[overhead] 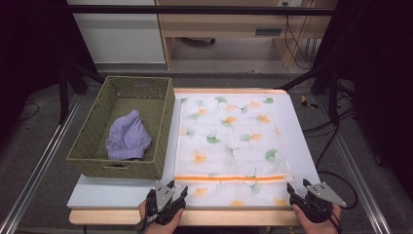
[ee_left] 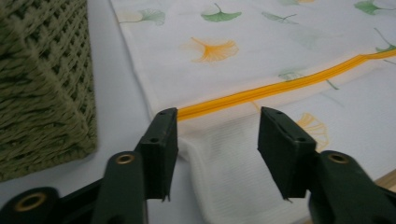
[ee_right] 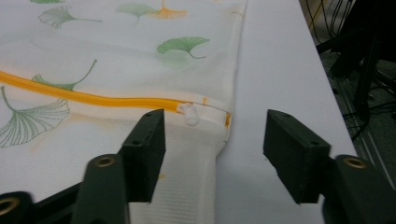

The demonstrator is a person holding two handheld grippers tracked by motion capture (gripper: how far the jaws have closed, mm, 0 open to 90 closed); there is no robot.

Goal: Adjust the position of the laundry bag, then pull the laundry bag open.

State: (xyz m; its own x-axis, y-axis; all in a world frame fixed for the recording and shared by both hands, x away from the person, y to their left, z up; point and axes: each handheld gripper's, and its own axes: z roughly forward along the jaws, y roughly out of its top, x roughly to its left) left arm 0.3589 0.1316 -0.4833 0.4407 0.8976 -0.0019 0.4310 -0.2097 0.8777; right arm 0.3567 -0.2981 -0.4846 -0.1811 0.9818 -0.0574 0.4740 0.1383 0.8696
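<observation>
1. Overhead, the high view takes in the whole table (overhead: 122,195): a white mesh laundry bag (overhead: 229,146) printed with green and orange ginkgo leaves lies flat across the middle, its near edge at the person's side. A woven olive basket (overhead: 122,129) stands just beside the bag's left edge and holds a crumpled lilac garment (overhead: 128,136), which neither gripper camera picks up. The left gripper (overhead: 178,187) sits at the bag's near left corner and the right gripper (overhead: 298,187) at its near right corner, each held in a hand at the bottom of the frame, both with jaws spread.

2. Closer in, the left gripper view looks along that gripper's (ee_left: 215,135) two black jaws, standing apart with the bag's (ee_left: 261,56) near left corner lying between them, unpinched. An orange zipper (ee_left: 280,86) runs slantwise across the fabric and ends just above the left jaw. The basket's (ee_left: 42,79) woven corner rises at the left, with a strip of bare table between it and the bag.

3. Likewise, the right gripper view shows the right gripper (ee_right: 215,140) with jaws wide, the bag's (ee_right: 116,56) near right corner between them, not pressed. Fine weave shows here, and a white zipper pull (ee_right: 190,114) sits at the zipper's (ee_right: 93,99) end near the side seam.
</observation>
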